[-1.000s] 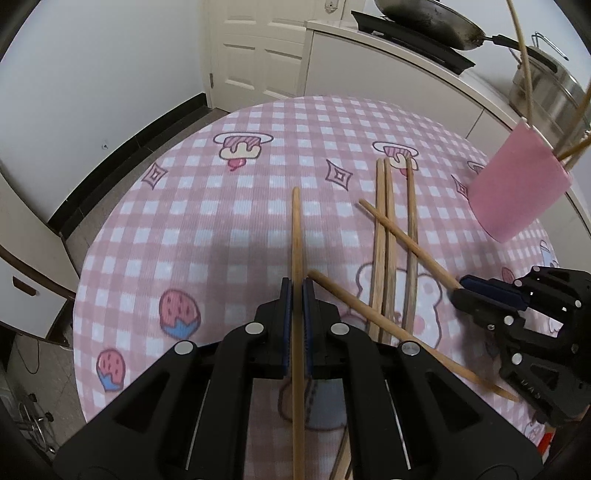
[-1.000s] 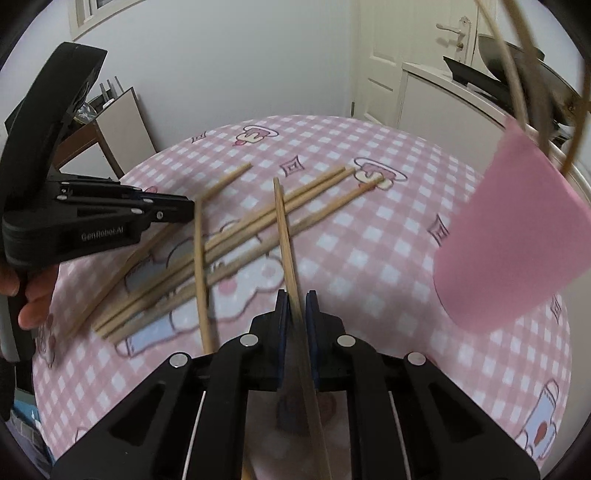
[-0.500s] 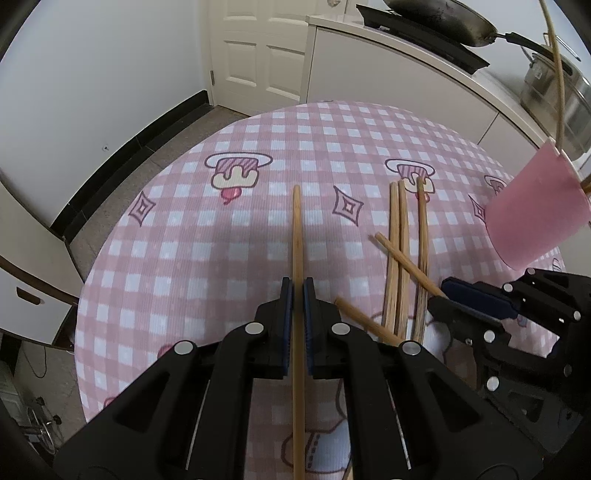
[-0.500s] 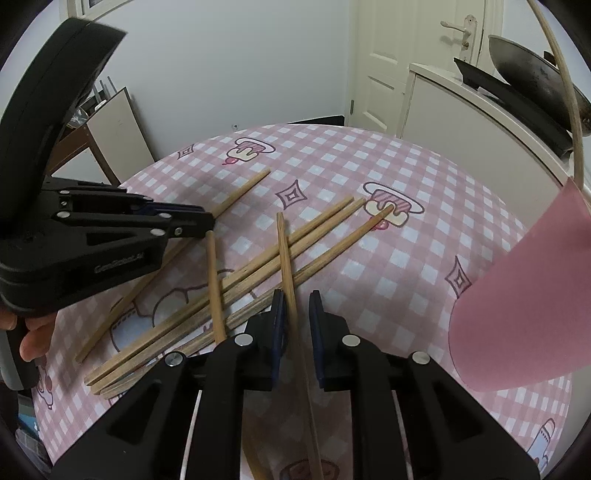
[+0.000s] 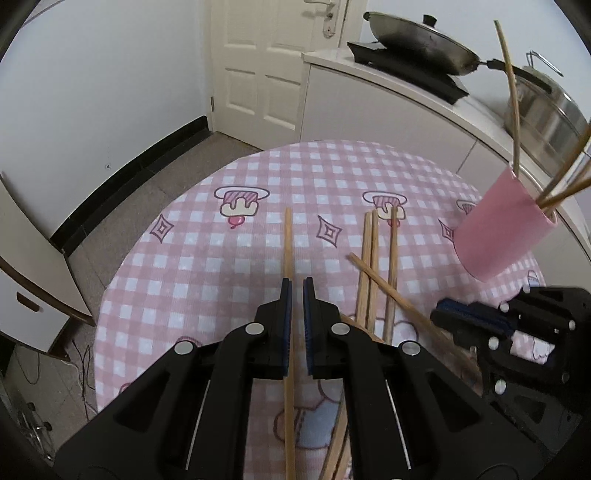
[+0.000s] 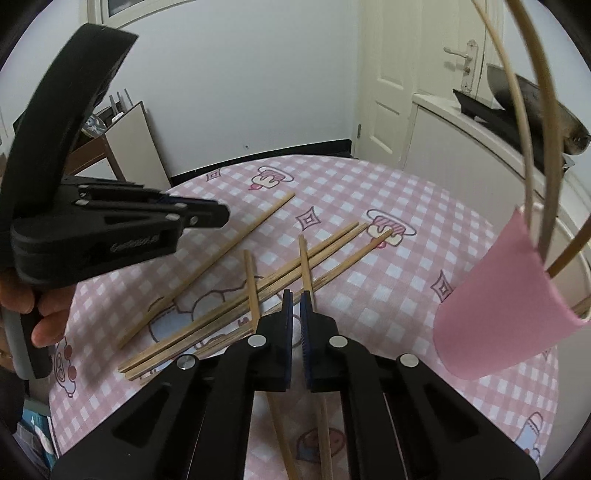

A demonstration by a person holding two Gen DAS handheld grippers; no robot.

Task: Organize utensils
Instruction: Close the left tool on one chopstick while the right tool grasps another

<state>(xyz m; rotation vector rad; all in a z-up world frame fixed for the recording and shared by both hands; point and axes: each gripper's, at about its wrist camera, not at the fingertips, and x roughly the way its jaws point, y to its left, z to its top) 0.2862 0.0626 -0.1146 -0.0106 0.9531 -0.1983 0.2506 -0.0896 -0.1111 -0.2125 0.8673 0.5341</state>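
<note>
On the pink checked tablecloth (image 5: 207,280) lie several wooden chopsticks (image 5: 373,258) in a loose crossed pile (image 6: 280,277). My left gripper (image 5: 297,291) is shut and hangs above a single chopstick (image 5: 288,240), which runs under its left pad and rests on the cloth. From the right wrist, that left gripper (image 6: 221,216) hovers clear of the same stick (image 6: 207,273). My right gripper (image 6: 296,299) is shut with nothing between its pads. One chopstick (image 6: 303,258) passes beneath its right finger. A pink cup (image 6: 491,306) holding a few chopsticks stands at the right (image 5: 502,236).
A white counter behind the table carries a wok (image 5: 413,33) and a steel pot (image 5: 546,118). A person's hand (image 6: 44,314) grips the left tool. The round table's edge drops to a grey floor (image 5: 140,199) on the left. A white door (image 5: 266,74) stands behind.
Both grippers have risen from the cloth. The right jaws parted a little and shut again, and the stick once between them now lies under the right finger. The left's stick stayed down.
</note>
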